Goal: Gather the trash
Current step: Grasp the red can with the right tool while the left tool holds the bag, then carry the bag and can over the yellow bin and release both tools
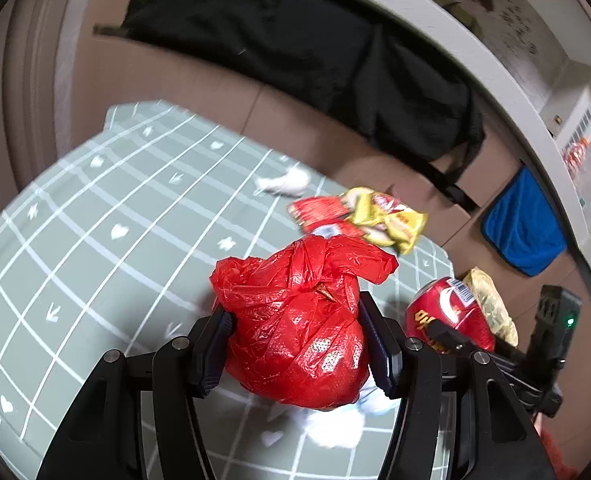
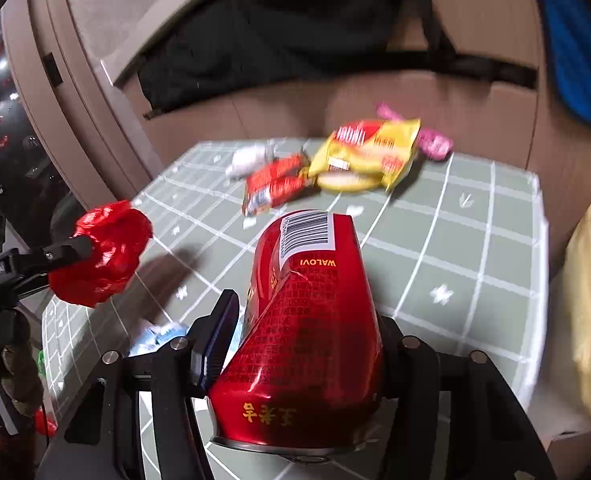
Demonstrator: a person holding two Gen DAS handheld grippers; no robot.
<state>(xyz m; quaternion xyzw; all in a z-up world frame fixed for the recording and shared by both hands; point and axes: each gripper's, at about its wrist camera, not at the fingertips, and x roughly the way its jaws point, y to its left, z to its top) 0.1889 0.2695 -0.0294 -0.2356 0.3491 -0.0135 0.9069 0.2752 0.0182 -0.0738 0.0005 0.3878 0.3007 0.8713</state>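
We've got the left gripper (image 1: 295, 344) clamped on the red bag (image 1: 295, 320), centre frame. The right gripper (image 2: 299, 344) holds a dented red can (image 2: 307, 320), but its left pad stands clear: it could slip. 2 wrappers (image 2: 335, 164) wait on the table (image 2: 475, 240).

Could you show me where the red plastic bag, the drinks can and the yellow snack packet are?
red plastic bag (image 1: 295, 328), left wrist view, its bulging middle.
red can (image 2: 307, 320), right wrist view, its dented side.
yellow snack packet (image 2: 369, 152), right wrist view, its printed front.
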